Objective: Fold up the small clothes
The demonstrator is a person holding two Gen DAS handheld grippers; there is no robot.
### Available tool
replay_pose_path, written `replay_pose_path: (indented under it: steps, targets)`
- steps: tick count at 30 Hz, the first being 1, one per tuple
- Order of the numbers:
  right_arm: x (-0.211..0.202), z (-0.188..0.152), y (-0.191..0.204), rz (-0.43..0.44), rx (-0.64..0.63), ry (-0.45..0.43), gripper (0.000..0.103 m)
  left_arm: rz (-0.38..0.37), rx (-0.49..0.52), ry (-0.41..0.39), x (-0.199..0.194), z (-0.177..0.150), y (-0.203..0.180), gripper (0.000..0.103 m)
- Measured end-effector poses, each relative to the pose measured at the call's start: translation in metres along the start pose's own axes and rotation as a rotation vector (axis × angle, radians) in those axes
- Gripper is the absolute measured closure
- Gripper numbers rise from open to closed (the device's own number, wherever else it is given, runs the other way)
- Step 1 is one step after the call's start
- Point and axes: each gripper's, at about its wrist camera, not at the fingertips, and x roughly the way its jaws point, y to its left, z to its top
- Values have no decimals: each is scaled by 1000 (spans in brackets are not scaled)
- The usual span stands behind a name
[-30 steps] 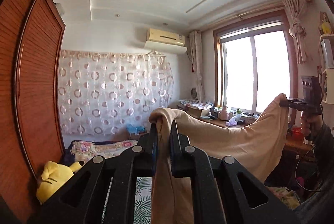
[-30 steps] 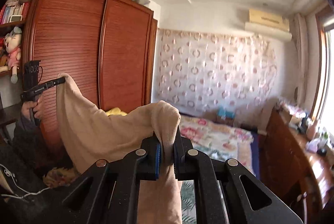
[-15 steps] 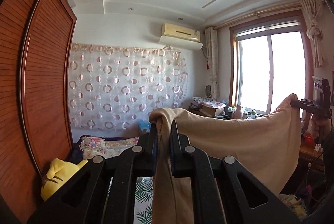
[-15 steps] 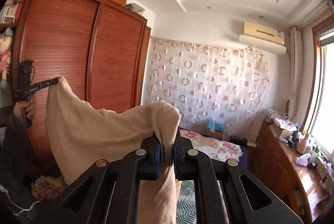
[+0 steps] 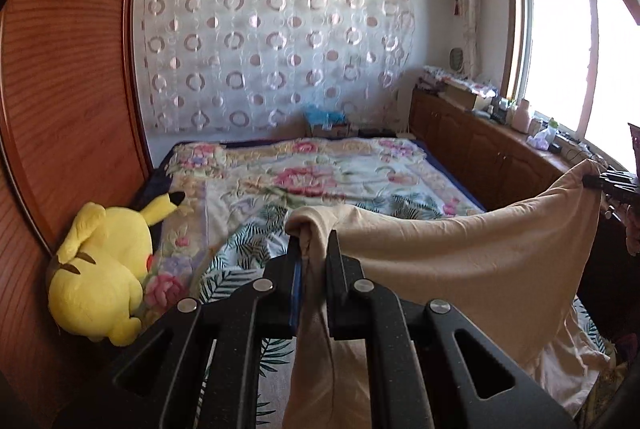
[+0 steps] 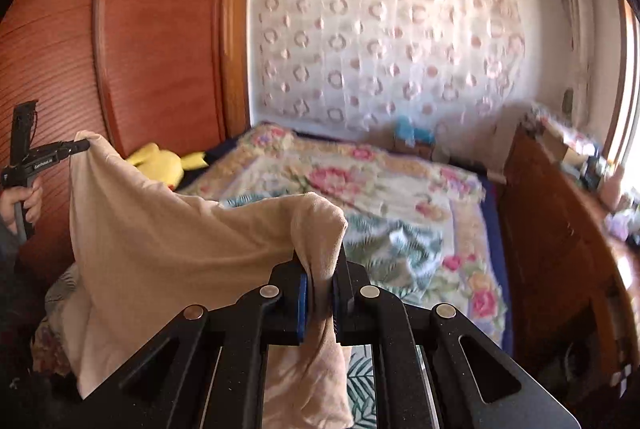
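A beige garment (image 5: 460, 261) hangs stretched in the air between my two grippers, above the near end of a bed. My left gripper (image 5: 311, 249) is shut on one top corner of it. My right gripper (image 6: 320, 261) is shut on the other top corner; it also shows at the right edge of the left wrist view (image 5: 600, 183). In the right wrist view the beige garment (image 6: 172, 249) sags between the corners, and the left gripper (image 6: 82, 146) shows at the far left. The garment's lower part hangs out of sight below the jaws.
The bed with a floral cover (image 5: 320, 181) lies ahead and below. A yellow plush toy (image 5: 100, 269) sits at its left edge against a wooden wardrobe (image 5: 60, 89). A wooden sideboard (image 5: 480, 149) with small items runs under the window on the right.
Both grippers have tilted downward and lowered, still holding the garment's corners. The views swung from ceiling and walls down to the bed, and the garment came closer to it.
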Motion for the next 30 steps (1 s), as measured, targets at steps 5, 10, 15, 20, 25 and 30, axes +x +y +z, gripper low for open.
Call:
replay_pose_path:
  steps: [5,10,15,20,25,30]
  targets:
    - [75,28,-16,-3,66,99,94,18,2,84,57,-4,-1,93]
    - [126,58,-32,-7,107,163,94,30,15,132,86,1,-1,93]
    - [146,52,-14,-51,102,198,93,20,12,172,101,-5,-2,82]
    - [149,29,-2,-86,101,239,71,-19,16,194,90,-24,0,57]
    - [101,9,13,-50,115,213,71,-54,7,259,66,-56,5,34]
    - [65,-20,32,-38,118,209,71,-42,8,267,32,-85,7,24]
